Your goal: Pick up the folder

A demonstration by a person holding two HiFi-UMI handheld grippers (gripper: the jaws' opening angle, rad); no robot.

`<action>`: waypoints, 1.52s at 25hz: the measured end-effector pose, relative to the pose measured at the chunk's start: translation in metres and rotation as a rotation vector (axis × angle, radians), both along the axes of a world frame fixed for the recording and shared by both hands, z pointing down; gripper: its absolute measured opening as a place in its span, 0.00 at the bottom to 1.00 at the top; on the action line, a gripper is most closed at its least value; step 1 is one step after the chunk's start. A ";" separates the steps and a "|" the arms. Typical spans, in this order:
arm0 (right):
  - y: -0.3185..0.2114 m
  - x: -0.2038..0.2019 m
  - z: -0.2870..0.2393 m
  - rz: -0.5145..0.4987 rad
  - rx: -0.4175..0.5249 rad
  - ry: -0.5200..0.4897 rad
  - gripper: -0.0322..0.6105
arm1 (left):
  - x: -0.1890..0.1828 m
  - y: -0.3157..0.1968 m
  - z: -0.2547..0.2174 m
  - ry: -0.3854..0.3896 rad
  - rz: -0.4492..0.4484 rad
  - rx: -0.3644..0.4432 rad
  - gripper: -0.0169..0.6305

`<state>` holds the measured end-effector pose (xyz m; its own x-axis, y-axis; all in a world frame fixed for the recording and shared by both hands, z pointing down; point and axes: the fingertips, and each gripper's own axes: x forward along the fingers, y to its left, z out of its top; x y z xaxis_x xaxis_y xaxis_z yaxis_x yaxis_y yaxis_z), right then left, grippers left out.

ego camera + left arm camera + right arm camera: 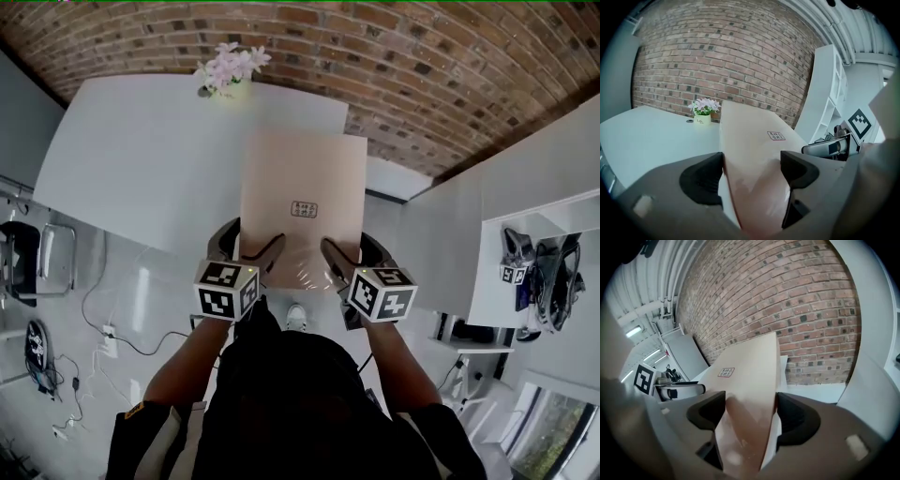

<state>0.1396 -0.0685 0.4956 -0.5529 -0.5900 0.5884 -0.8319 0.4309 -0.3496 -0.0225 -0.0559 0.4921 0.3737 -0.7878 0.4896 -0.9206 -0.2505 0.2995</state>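
Office-type workroom. Evidence: large white table [141, 169] bearing potted flowers [230, 70], exposed brick wall [394, 56], white shelving unit [829, 89], power cables [98, 323] trailing across pale floor [150, 281].

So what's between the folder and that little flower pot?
Nothing but bare white table between folder and flower pot, seen in the head view.

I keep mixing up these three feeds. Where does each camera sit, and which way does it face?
Head view: on the person's head, facing steeply down at the folder, white table beyond; forearms, left gripper, right gripper show.
Left gripper view: on that gripper, facing along its jaws, shut on the folder, toward brick wall and flower pot.
Right gripper view: likewise, jaws shut on the folder, toward the brick wall.
Shared: all show the folder's label.
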 end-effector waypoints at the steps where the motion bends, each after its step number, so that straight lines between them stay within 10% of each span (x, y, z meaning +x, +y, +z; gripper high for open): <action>1: 0.011 0.004 -0.006 -0.010 0.011 0.000 0.59 | 0.005 0.013 -0.006 0.000 -0.011 0.011 0.63; 14: 0.113 0.009 -0.071 -0.072 0.136 -0.038 0.59 | 0.012 0.132 -0.070 -0.016 -0.115 0.126 0.63; 38: 0.193 -0.058 -0.094 -0.006 0.165 -0.008 0.58 | -0.057 0.205 -0.090 -0.002 -0.066 0.143 0.63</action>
